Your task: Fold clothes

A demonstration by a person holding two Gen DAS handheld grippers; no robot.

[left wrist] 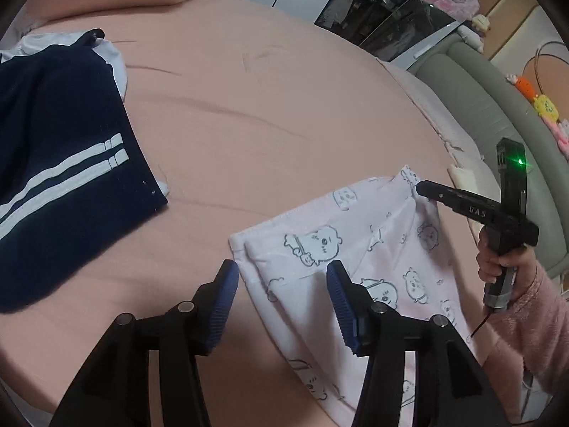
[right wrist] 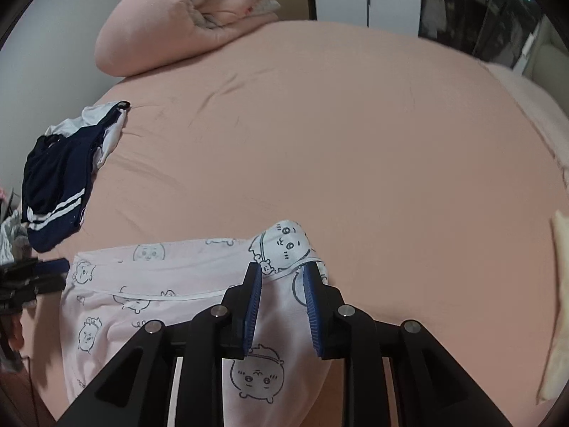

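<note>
A pale pink garment with cartoon animal prints (left wrist: pixel 359 259) lies on the pink bed sheet (left wrist: pixel 249 106). My left gripper (left wrist: pixel 282 277) is open, its blue pads astride the garment's near-left hem corner. My right gripper (right wrist: pixel 282 277) has its pads closed partway around the garment's (right wrist: pixel 149 306) right corner, which bunches up between the pads; it also shows in the left wrist view (left wrist: pixel 419 188), touching the far corner. A navy garment with white stripes (left wrist: pixel 60 163) lies folded to the left.
A rolled pink duvet (right wrist: pixel 177 25) sits at the bed's head. The navy garment (right wrist: pixel 53 185) lies over white cloth near the left edge. A grey padded bed rail (left wrist: pixel 498 106) with plush toys runs along the right. A cream cloth (right wrist: pixel 558 284) lies at the right edge.
</note>
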